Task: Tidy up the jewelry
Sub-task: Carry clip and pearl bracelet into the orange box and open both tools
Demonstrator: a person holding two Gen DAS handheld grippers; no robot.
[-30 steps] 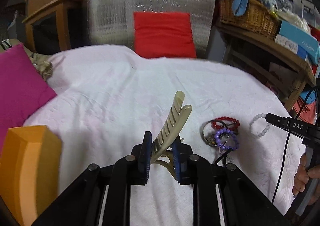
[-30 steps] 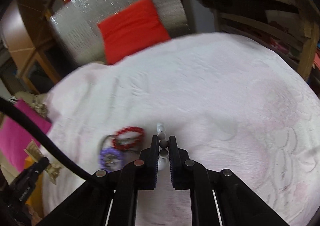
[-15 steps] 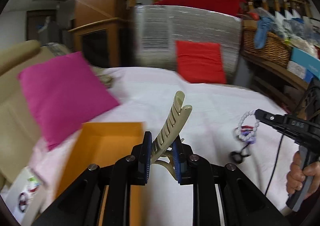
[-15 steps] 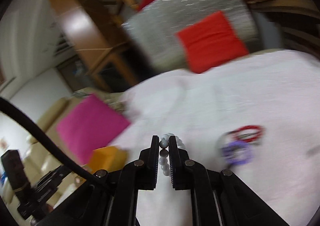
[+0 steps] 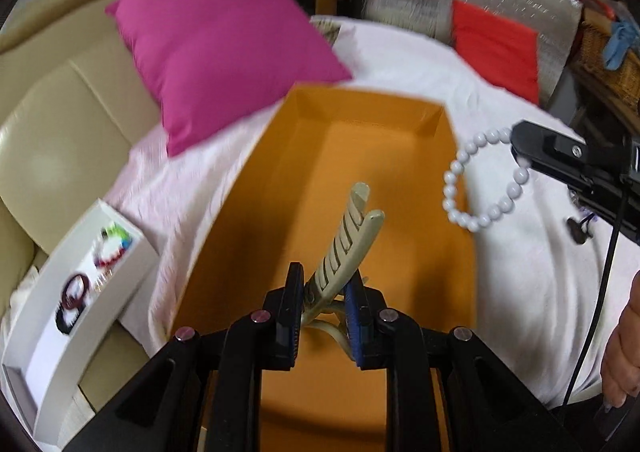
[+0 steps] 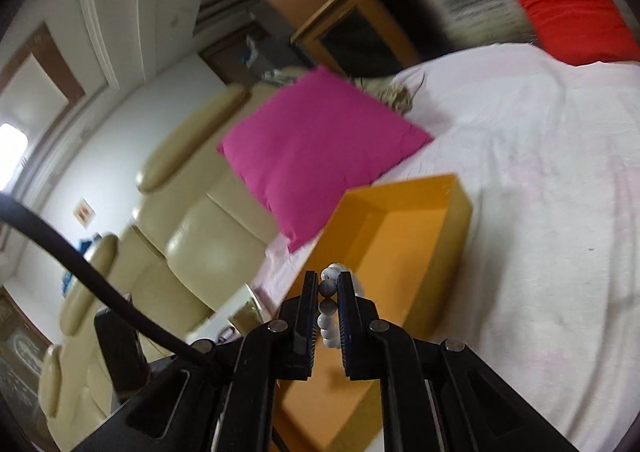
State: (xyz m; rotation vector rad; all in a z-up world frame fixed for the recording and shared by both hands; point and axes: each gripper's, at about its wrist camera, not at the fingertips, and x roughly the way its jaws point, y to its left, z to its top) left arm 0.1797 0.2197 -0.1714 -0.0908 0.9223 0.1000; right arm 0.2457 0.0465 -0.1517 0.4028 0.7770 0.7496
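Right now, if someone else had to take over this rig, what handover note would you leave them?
Left gripper: shut on the beige hair claw clip, held above the open orange box.
Right gripper: shut on the white bead bracelet, which hangs at the box's right rim.
Orange box: sits on the white bedspread beside the pink cushion; what shows of its floor is bare.
White tray, left of the box: already holds several bracelets.
Done: both pieces picked up and brought to the box.
Left: release them; a dark item lies on the bedspread beyond the right gripper.
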